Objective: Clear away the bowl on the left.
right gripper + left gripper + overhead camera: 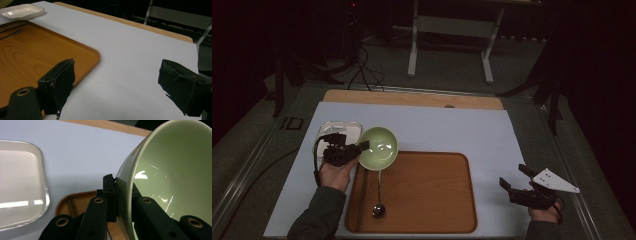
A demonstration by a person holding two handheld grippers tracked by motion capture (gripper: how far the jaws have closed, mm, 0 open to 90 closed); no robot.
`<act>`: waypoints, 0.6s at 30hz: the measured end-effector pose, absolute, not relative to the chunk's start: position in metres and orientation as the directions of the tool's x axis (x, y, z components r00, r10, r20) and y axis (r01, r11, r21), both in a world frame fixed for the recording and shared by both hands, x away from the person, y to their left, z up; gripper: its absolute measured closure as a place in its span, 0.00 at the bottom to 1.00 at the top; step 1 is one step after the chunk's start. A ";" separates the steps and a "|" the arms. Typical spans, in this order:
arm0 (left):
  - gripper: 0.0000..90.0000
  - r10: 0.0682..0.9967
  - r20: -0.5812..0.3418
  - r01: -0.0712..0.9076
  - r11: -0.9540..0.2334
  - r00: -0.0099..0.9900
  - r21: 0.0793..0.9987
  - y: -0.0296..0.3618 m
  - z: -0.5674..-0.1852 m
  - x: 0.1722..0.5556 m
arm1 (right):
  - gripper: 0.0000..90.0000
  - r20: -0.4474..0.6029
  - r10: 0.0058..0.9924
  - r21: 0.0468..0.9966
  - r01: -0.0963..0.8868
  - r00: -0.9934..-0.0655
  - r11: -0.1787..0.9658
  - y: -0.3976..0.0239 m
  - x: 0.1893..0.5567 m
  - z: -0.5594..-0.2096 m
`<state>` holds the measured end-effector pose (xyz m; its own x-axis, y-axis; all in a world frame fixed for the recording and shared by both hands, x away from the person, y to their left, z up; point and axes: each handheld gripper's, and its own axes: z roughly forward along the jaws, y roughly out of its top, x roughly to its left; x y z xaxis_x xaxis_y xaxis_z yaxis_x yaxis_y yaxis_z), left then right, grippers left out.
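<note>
Left fingers: closed on the rim of the green bowl (175, 177) — one jaw on the outside wall, the other inside, as the left gripper view shows.
Left gripper (362, 147): held over the tray's far-left corner, the person's left hand (334, 172) behind it near the desk's left edge.
Bowl: lifted and tipped on its side, the opening facing the person; inside looks empty and glossy. From above it hangs over the far-left corner of the wooden tray (422, 200).
Spoon (379, 197): lies on the tray along its left side, dark head toward the near edge, handle running toward the bowl. Whether handle and bowl touch — cannot tell.
White dish (339, 129): shallow, square, on the desk just beyond the tray's far-left corner, beside the bowl; looks empty.
Right fingers: spread wide, nothing between them; the right gripper view shows bare desk in the gap.
Right gripper (518, 178): low over the desk's near-right corner, just off the tray's right edge, well apart from the bowl.
Desk (452, 130): pale sheet over a wooden top.
Progress, judged: bowl is grasped and off the surface, so pick-up is done; the carry is mid-way. Left to do: bring the bowl upright, set it down — on the tray seems likeliest — and release. Rim-only pinch on a tilted bowl could slip.
</note>
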<state>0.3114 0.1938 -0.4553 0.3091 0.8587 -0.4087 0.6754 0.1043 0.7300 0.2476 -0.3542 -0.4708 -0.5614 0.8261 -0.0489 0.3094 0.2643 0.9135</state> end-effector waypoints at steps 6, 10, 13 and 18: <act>0.94 0.848 -0.401 0.690 0.059 0.346 0.721 0.179 -0.460 0.310 | 0.15 -0.045 0.830 0.916 0.309 -0.556 0.257 -0.356 0.247 -0.471; 0.94 0.843 -0.398 0.694 0.041 0.363 0.719 0.172 -0.461 0.308 | 0.15 -0.046 0.829 0.917 0.305 -0.557 0.256 -0.356 0.247 -0.470; 0.94 0.837 -0.399 0.703 0.025 0.374 0.711 0.165 -0.464 0.306 | 0.15 -0.048 0.828 0.917 0.303 -0.559 0.259 -0.356 0.247 -0.470; 0.94 0.835 -0.384 0.727 -0.027 0.394 0.686 0.152 -0.471 0.305 | 0.15 -0.049 0.827 0.917 0.303 -0.560 0.259 -0.356 0.248 -0.470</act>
